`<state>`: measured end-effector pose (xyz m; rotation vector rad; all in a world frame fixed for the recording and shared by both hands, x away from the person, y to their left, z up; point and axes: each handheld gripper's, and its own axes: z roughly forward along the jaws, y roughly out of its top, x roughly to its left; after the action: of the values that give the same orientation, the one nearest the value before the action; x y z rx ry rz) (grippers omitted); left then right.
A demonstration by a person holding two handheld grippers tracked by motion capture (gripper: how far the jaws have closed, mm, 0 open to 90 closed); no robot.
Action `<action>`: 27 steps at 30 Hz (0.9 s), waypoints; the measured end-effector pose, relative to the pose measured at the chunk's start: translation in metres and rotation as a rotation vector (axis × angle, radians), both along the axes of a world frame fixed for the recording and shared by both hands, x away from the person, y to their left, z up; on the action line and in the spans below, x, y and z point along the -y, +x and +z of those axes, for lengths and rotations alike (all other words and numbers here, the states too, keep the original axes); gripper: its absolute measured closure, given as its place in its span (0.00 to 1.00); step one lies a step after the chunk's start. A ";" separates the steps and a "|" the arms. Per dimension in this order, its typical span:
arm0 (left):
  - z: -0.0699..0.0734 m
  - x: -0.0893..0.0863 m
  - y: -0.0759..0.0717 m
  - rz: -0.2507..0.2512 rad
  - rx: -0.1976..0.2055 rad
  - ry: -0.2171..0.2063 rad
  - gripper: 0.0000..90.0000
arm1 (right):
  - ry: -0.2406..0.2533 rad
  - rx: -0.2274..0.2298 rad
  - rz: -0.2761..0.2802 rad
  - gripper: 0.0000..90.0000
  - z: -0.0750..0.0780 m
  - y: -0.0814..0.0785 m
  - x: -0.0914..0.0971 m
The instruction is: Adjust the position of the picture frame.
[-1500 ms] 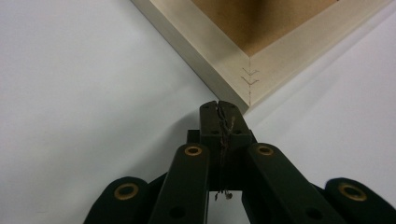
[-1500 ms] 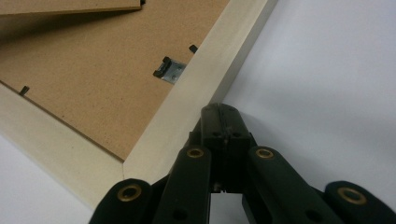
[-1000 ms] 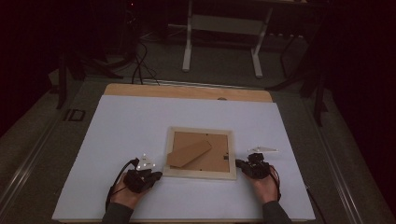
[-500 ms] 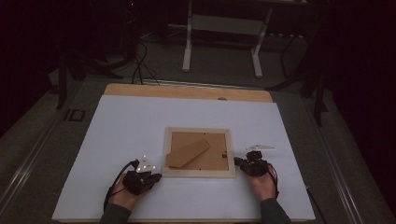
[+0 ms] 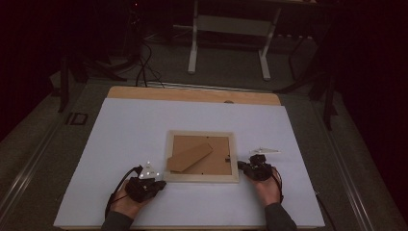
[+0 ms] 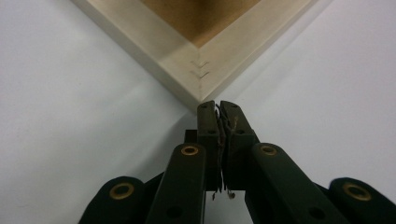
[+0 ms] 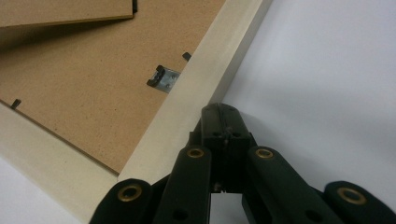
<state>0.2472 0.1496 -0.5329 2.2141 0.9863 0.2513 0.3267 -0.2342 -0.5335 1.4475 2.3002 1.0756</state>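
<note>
Picture frame (image 5: 201, 155), lying face down on the white counter (image 5: 120, 139) just in front of me, its brown backboard (image 7: 79, 88) and a folded stand flap (image 5: 190, 156) turned up. My left hand-held gripper (image 5: 155, 185) rests with jaws closed on nothing, tips at the frame's near left corner (image 6: 198, 88), where two small V-shaped staples mark the mitre joint. My right hand-held gripper (image 5: 243, 167) is also closed and empty, tips against the outer edge of the frame's right rail (image 7: 196, 93), beside a small metal clip (image 7: 163, 78). I judge the frame to be light, stiff pale wood, smooth enough to slide on the counter, and possibly fragile if glass sits underneath. The rails look like the safest place to grip, not the thin backboard. I can read no brand, label or writing.
</note>
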 end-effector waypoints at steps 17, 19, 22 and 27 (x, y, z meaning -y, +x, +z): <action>0.001 -0.011 0.000 0.085 0.009 0.019 0.90 | -0.001 -0.007 0.013 1.00 0.000 0.008 -0.008; 0.001 -0.012 0.001 0.083 0.004 0.015 0.90 | 0.000 -0.008 0.015 1.00 0.000 0.010 -0.009; 0.001 -0.013 0.001 0.083 0.002 0.010 0.90 | 0.000 -0.010 0.017 1.00 0.001 0.012 -0.012; 0.001 -0.014 0.002 0.094 0.011 0.020 0.89 | -0.008 -0.013 0.019 1.00 0.001 0.016 -0.017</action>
<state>0.2490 0.1638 -0.5320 2.1852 1.0880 0.3167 0.3426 -0.2171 -0.5321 1.4372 2.3292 1.0634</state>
